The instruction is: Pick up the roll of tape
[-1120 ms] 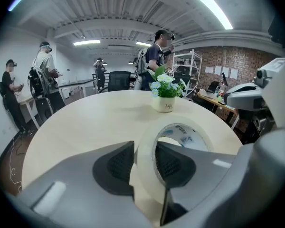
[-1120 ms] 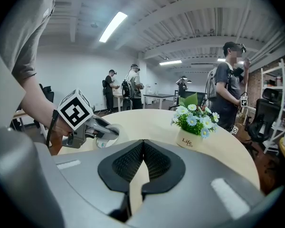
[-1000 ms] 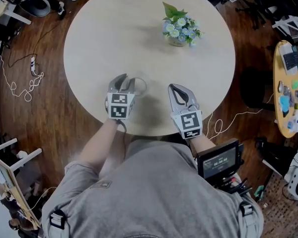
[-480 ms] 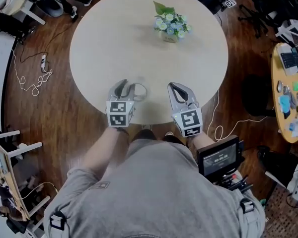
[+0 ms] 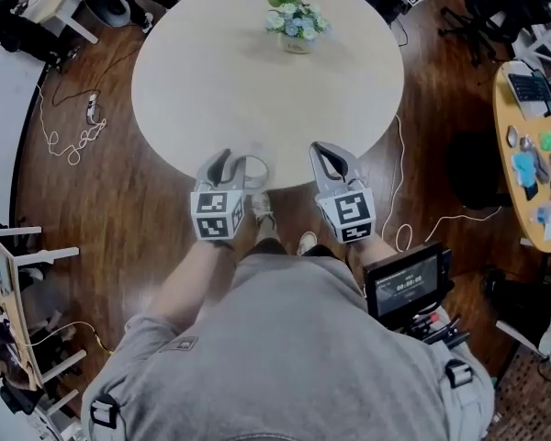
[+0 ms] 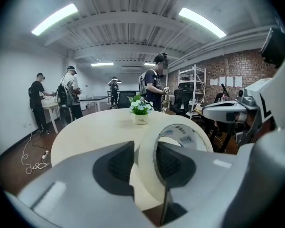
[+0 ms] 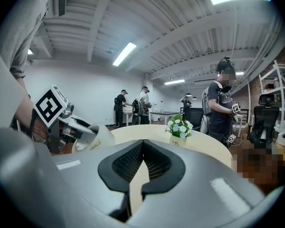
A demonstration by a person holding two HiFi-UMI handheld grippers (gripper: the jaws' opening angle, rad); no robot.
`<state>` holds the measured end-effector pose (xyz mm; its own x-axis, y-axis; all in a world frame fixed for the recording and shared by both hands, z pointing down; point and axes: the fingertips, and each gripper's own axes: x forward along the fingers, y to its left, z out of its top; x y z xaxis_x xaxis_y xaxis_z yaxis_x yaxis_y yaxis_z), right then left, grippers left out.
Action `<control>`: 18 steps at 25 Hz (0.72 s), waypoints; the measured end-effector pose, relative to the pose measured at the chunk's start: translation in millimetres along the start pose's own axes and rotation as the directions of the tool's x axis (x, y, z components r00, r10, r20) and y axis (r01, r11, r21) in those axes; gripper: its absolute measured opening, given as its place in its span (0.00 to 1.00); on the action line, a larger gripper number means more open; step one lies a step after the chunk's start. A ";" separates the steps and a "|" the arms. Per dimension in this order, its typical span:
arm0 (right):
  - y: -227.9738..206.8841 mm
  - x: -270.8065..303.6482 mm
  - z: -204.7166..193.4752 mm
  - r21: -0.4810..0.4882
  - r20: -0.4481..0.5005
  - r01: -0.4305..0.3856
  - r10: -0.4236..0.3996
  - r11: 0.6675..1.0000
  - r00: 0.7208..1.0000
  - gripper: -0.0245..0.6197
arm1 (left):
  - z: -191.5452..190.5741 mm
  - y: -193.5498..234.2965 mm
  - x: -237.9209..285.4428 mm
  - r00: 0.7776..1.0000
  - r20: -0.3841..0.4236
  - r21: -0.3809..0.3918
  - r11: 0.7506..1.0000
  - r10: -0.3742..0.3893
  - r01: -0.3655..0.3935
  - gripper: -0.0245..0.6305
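Note:
A cream roll of tape (image 6: 152,167) stands on edge between the jaws of my left gripper (image 6: 145,163), which is shut on its band. In the head view the roll of tape (image 5: 253,170) hangs at the near edge of the round table (image 5: 211,81), held up off it by the left gripper (image 5: 231,168). My right gripper (image 5: 331,162) is beside it to the right, at the same edge, shut with nothing in it. In the right gripper view its pads (image 7: 143,163) meet, and the left gripper with the tape (image 7: 97,137) shows at the left.
A small pot of flowers (image 5: 296,24) stands at the table's far side. Cables (image 5: 73,136) lie on the wooden floor left of the table. A side table (image 5: 533,145) with small items is at the right. Several people (image 6: 69,99) stand beyond the table.
Both grippers have drawn back from over the table to its near edge and risen, the left one carrying the tape. The person has stepped back from the table.

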<state>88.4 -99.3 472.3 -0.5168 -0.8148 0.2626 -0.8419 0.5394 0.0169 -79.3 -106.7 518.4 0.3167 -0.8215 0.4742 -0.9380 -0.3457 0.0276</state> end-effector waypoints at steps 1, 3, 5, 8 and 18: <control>0.8 -7.0 -2.6 0.001 0.001 -0.002 0.002 1.000 1.000 0.06 | -3.3 -5.0 -7.5 1.000 0.001 -0.010 1.000 0.004 -0.004 0.22; 4.5 -17.5 -6.7 0.004 0.000 -0.011 0.011 1.000 1.000 0.06 | -8.9 -11.6 -21.5 1.000 0.002 -0.031 0.999 0.011 -0.011 0.22; 8.4 -21.7 -7.6 0.002 0.000 -0.019 0.019 1.000 1.000 0.06 | -11.6 -13.9 -31.4 1.000 0.006 -0.044 0.999 0.015 -0.015 0.22; 8.4 -18.5 -8.1 0.004 -0.002 -0.019 0.019 1.000 1.000 0.06 | -11.9 -12.7 -33.0 1.000 0.012 -0.055 0.998 0.007 -0.006 0.22; 67.4 -66.5 4.0 0.019 0.011 0.058 -0.058 0.998 0.998 0.06 | -8.5 -12.6 -100.7 0.993 0.088 -0.039 0.996 -0.075 0.078 0.22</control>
<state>65.5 -9.6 452.1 -0.4687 -0.8472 0.2502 -0.8733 0.4871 0.0134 -100.6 -15.8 477.8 0.3972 -0.8299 0.3917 -0.9150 -0.3913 0.0987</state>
